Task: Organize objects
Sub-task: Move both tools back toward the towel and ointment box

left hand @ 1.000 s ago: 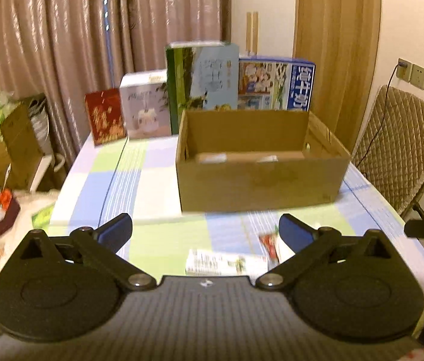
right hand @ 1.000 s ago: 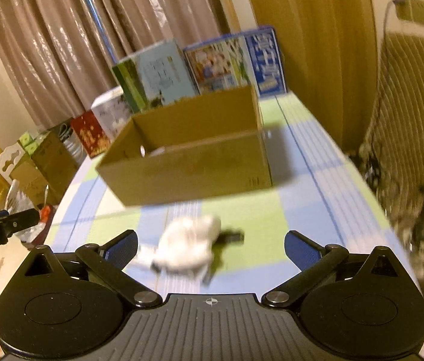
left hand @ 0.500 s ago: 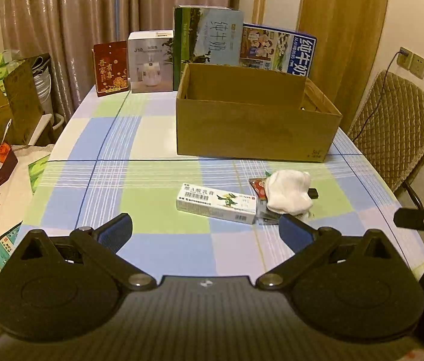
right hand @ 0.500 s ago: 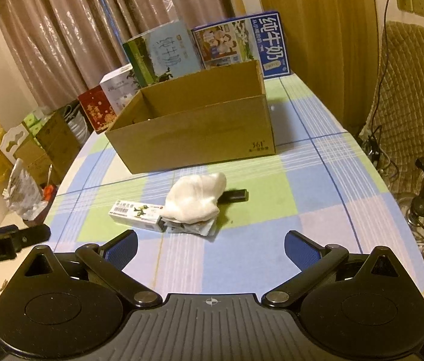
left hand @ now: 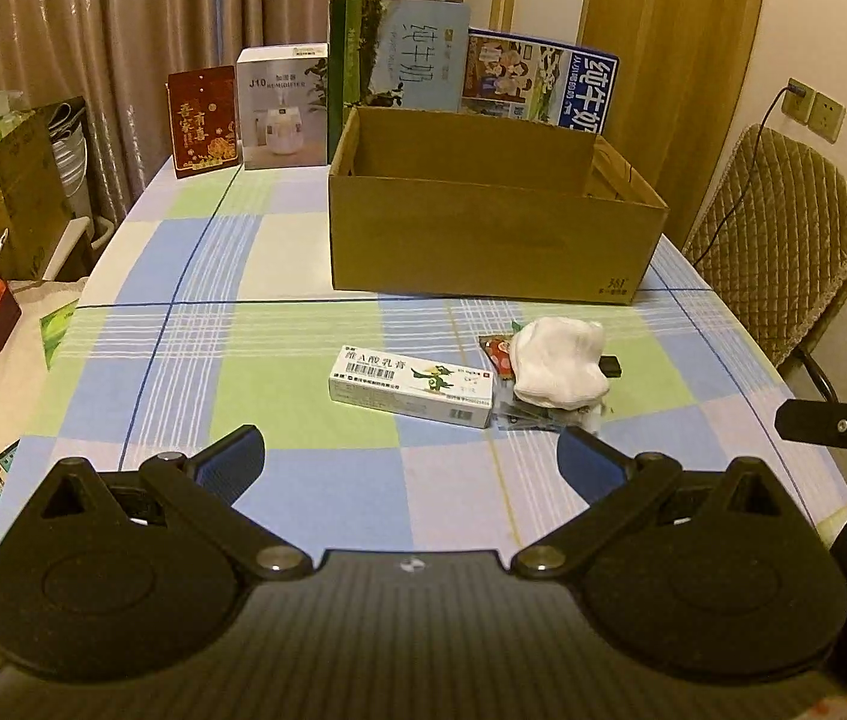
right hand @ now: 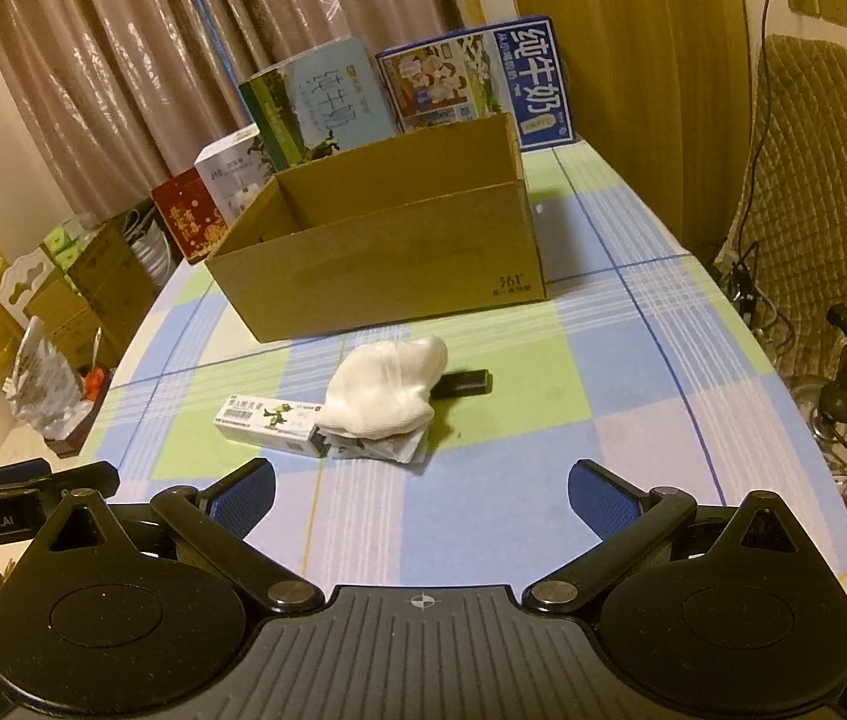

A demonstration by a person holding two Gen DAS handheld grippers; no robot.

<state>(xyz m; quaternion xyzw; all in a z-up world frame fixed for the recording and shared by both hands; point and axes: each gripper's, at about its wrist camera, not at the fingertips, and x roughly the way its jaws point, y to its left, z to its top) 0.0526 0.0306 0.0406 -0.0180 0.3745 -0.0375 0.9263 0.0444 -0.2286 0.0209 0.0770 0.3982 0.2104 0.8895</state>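
Both claws, left (left hand: 410, 457) and right (right hand: 420, 489), wide, empty; one box (left hand: 483, 240) at 12 o'clock, one carton (left hand: 411, 384), one sock (left hand: 561, 363), one black stick (right hand: 462, 383).

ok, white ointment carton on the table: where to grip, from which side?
Ointment carton lies flat and long, its right end against the white cloth. Probably best to take the free left half from above with the left gripper, fingers across the narrow width.

Milk cartons (left hand: 471, 75) stand before curtains (left hand: 123, 30), beside a quilted chair (left hand: 783, 228).
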